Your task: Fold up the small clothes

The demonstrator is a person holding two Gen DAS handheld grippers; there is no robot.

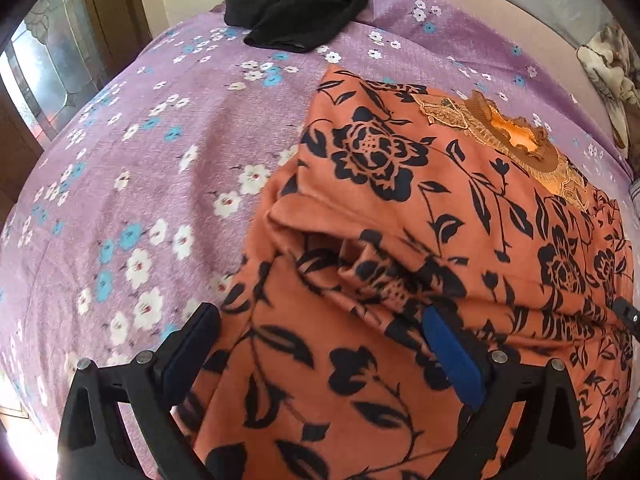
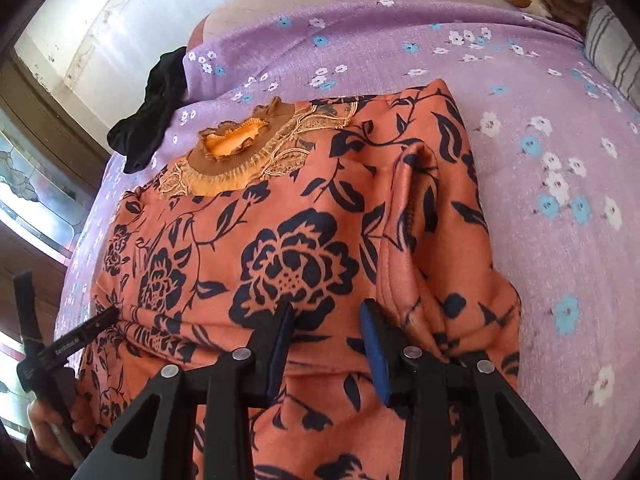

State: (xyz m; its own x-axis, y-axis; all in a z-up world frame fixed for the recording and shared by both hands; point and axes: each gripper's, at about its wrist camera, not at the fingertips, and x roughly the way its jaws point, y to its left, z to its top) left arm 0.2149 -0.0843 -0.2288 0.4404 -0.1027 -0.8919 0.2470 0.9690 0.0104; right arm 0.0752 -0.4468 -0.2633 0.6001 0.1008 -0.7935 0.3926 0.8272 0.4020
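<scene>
An orange top with black flower print (image 1: 420,208) lies on the bed, its lace collar (image 1: 512,136) at the far end and both sleeves folded in over the body. My left gripper (image 1: 320,320) is open wide above the lower left part of the top, with cloth between its fingers but not clamped. My right gripper (image 2: 328,320) is open above the middle of the same top (image 2: 280,248), next to the folded right sleeve (image 2: 416,216). The left gripper's tip (image 2: 96,320) shows at the top's left edge in the right wrist view.
A purple bedsheet with white and blue flowers (image 1: 140,168) covers the bed. A black garment (image 1: 296,4) lies crumpled at the far edge, also in the right wrist view (image 2: 152,112). A window (image 1: 44,76) is on the left. Pillows (image 2: 612,52) lie at the far right.
</scene>
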